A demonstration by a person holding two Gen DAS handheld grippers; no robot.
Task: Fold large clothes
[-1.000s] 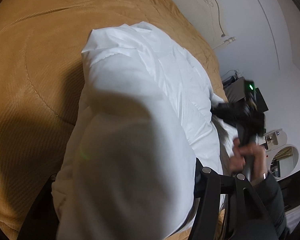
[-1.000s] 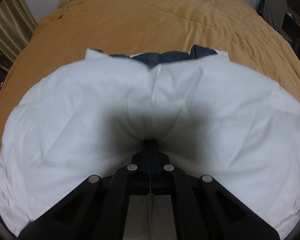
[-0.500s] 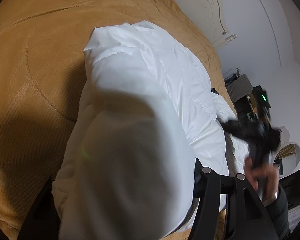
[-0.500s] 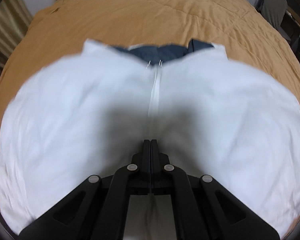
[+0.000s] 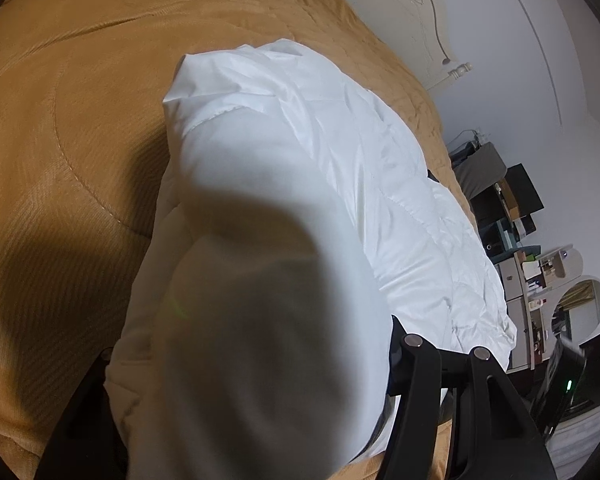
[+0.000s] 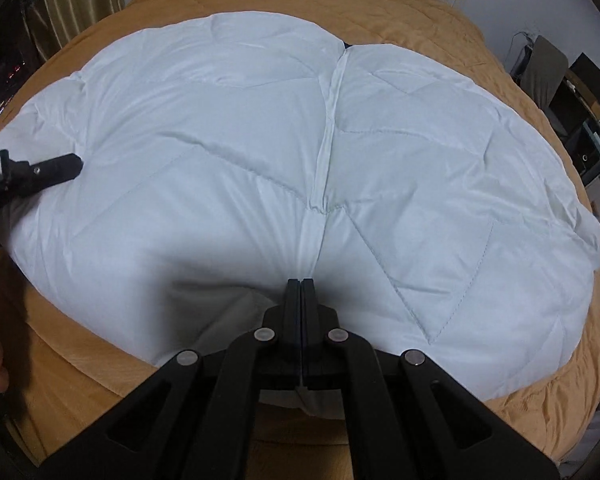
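White quilted jacket [image 6: 260,152] (on the bed): right gripper [image 6: 301,288] angled down, clenched on its hem.

White jacket [image 5: 260,340] bulge hides left claw fingertips, blurred close up

The only lettering in sight is on the left hand-held gripper [image 6: 40,170], at the left edge of the right wrist view: a small label whose pale characters are cut off by the frame and too blurred to read.
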